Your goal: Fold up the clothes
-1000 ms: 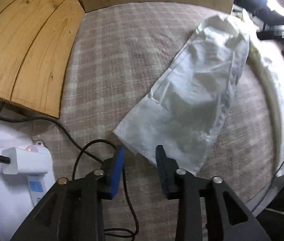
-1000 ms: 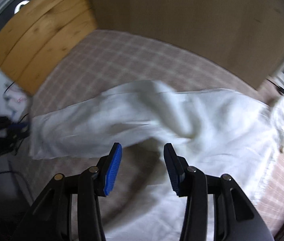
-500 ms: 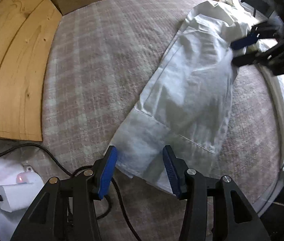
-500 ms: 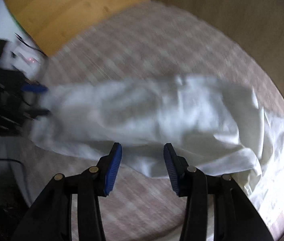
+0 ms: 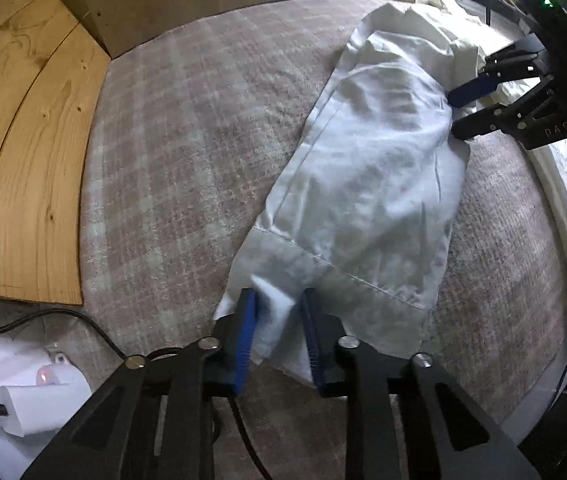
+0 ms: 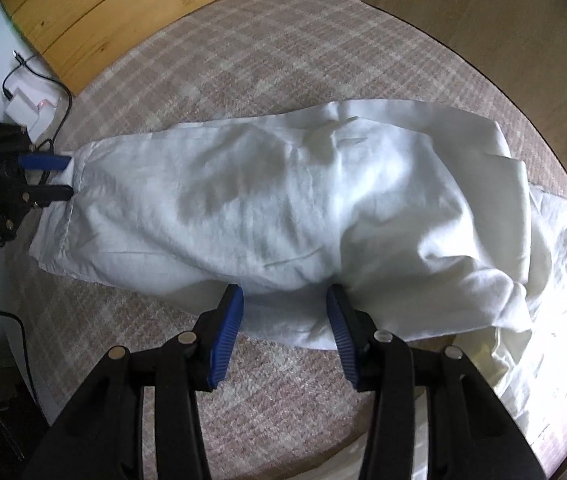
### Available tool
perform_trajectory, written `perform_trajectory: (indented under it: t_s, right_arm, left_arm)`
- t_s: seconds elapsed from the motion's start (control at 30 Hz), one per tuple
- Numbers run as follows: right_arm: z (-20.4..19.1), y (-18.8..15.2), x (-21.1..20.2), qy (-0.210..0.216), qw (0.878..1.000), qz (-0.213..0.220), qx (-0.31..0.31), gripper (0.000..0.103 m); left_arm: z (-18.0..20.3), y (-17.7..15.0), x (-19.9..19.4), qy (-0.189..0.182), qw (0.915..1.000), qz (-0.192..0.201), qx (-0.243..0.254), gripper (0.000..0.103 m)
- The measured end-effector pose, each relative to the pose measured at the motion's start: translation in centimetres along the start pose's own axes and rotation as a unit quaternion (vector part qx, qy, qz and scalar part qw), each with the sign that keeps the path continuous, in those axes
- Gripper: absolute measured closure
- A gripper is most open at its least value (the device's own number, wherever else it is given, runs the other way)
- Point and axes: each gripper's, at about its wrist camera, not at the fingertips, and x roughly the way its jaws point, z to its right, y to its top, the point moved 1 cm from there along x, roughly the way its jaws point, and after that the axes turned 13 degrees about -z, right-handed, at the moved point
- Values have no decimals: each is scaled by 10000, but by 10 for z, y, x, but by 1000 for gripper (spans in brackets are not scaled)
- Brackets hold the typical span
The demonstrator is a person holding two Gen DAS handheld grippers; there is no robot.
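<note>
Both of my fisheye views are dim and bend hard at the rims, where the pale wooden board [image 5: 23, 152] bows into an arc and the corners go black. Light comes in from my right: it blows out the crumpled white cloth garment [image 6: 303, 216] at the right edge of the right wrist view, while soft grey shadows lie in its folds. The left wrist view is slightly smeared over the garment's far half, and the checked pinkish-beige bed cover [image 5: 187, 152] looks grainy.
</note>
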Motion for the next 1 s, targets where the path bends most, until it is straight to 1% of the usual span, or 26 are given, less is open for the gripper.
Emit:
perform_trajectory:
  t_s: [0.03, 0.1, 0.17, 0.23, 0.3, 0.37, 0.4, 0.47, 0.5, 0.53, 0.6, 0.63, 0.67, 0.73, 0.77, 0.8, 0.83, 0.87, 0.93, 1.0]
  right_arm:
    - [8, -1, -3, 90, 9999, 33, 103, 60]
    - [36, -4, -13, 257, 9987, 139, 412, 60]
    - [65, -7, -23, 424, 9962, 245, 720, 60]
    - [93, -10, -33, 590, 9923, 350, 1028, 60]
    - [122, -13, -43, 756, 9871, 455, 1334, 60]
    - [150, -16, -52, 920, 9806, 560, 1638, 60]
    - [165, -17, -57, 1002, 9768, 612, 1789, 60]
    - [193, -20, -67, 1165, 9683, 715, 2090, 60]
    - [207, -22, -72, 1245, 9636, 766, 2239, 60]
    - [214, -18, -70, 1295, 9621, 734, 2283, 60]
    - [210, 1, -47, 1334, 9657, 440, 2183, 60]
    - [208, 8, -37, 1339, 9664, 281, 2175, 60]
    - [206, 14, -28, 1292, 9671, 183, 2183, 60]
    - [208, 20, -20, 1153, 9671, 148, 2264, 60]
    - [211, 20, -21, 1198, 9644, 174, 2350, 60]
    - [214, 16, -25, 1297, 9606, 206, 2451, 60]
    - [217, 9, -31, 1456, 9551, 246, 2569, 60]
    - [219, -2, -42, 1540, 9523, 329, 2613, 60]
    - [217, -32, -75, 1546, 9531, 589, 2535, 60]
    - [216, -61, -107, 1550, 9532, 849, 2455, 60]
  left_arm:
    - [0, 0, 0, -58, 10000, 42, -61, 91]
    - [-2, -1, -2, -132, 9998, 76, -127, 95]
    - [-5, -3, -9, -236, 9995, 113, -175, 97]
    - [-16, -5, -27, -442, 9983, 279, -262, 98]
    - [-24, -5, -53, -625, 9955, 566, -423, 98]
    - [-36, -13, -79, -783, 9918, 845, -559, 98]
    - [-41, -12, -93, -925, 9887, 1017, -591, 98]
    - [-35, -13, -116, -993, 9860, 1228, -532, 98]
    - [-31, -16, -125, -1014, 9855, 1273, -477, 98]
    - [-28, -25, -131, -1031, 9855, 1272, -436, 98]
    - [-22, -38, -141, -1061, 9856, 1269, -357, 98]
    - [-19, -31, -138, -1072, 9856, 1261, -336, 98]
    - [-15, -32, -137, -1144, 9845, 1286, -320, 98]
    - [-10, -35, -145, -1332, 9812, 1372, -270, 98]
    - [-4, -33, -151, -1353, 9802, 1434, -201, 98]
    - [1, -30, -157, -1374, 9791, 1496, -132, 98]
    - [7, -29, -164, -1384, 9779, 1565, -50, 98]
    - [13, -30, -175, -1349, 9768, 1661, 76, 98]
    - [24, -29, -192, -1296, 9746, 1809, 246, 98]
    - [42, -25, -213, -1209, 9713, 1999, 449, 98]
